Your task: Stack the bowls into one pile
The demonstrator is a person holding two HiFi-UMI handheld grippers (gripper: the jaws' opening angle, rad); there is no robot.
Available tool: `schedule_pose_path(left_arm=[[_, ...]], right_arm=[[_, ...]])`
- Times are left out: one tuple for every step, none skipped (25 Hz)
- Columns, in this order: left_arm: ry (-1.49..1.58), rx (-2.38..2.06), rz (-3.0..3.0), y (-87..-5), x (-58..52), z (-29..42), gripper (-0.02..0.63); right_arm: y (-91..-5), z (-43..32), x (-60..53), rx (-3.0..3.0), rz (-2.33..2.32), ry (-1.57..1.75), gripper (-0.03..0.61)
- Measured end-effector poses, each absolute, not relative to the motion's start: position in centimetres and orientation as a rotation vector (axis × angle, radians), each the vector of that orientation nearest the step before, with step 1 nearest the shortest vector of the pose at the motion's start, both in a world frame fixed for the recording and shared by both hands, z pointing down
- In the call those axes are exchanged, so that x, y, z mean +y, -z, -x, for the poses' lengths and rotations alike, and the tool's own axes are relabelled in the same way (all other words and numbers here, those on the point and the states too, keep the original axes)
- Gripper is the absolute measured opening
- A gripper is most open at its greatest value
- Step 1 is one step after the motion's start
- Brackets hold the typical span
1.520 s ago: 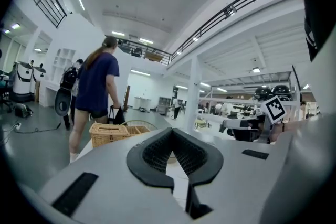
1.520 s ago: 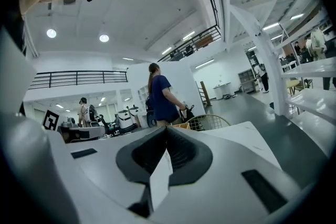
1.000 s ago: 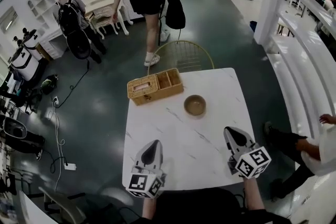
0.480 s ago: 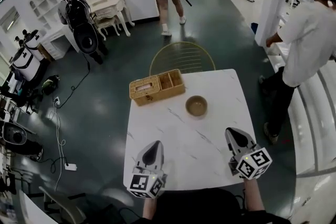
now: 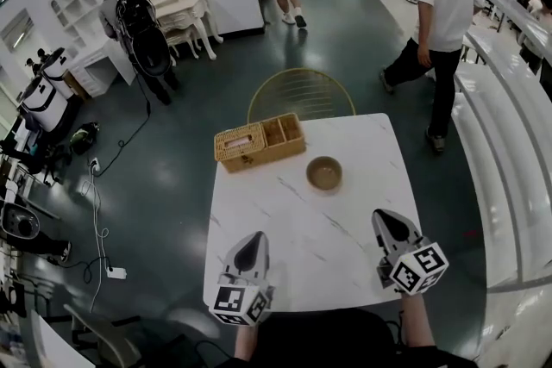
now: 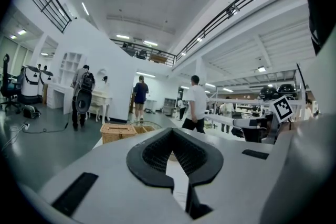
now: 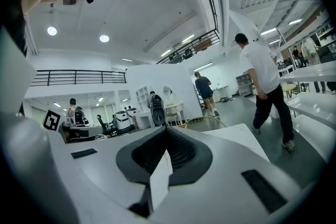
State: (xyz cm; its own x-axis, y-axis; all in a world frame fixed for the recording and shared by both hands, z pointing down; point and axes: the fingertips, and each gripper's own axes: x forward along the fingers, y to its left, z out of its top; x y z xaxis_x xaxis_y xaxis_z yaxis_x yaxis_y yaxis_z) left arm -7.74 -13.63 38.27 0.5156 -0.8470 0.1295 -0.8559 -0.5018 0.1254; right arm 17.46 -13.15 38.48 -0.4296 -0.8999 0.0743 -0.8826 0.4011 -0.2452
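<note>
Looking down on a white marbled table point(image 5: 293, 220) spread out ahead of the left gripper point(image 5: 254, 235) and the right gripper point(image 5: 378, 215). Past its far edge, well ahead of both, a gold wire chair point(image 5: 300, 95). On the far part of the table, straight ahead of the left gripper and well apart from it, a wicker basket point(image 5: 259, 142), one half lidded, the other in open compartments. Left gripper low over the near edge, jaws closed together, nothing between them. Right gripper level with it and well to its right, jaws likewise pressed together and empty. Ahead of the right gripper and slightly to its left, a brown bowl point(image 5: 324, 173), upright, near the basket without touching it, well apart from both grippers; whether more than one nested there, cannot tell
</note>
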Motion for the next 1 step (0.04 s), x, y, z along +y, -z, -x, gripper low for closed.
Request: schedule_pose_path(left_arm=[[-0.076,-1.467,-2.576,-38.31,-13.65,7.85,0.014]], right_arm=[[-38.55,-17.41,-13.15,2.570,1.639,0.384,0.014]])
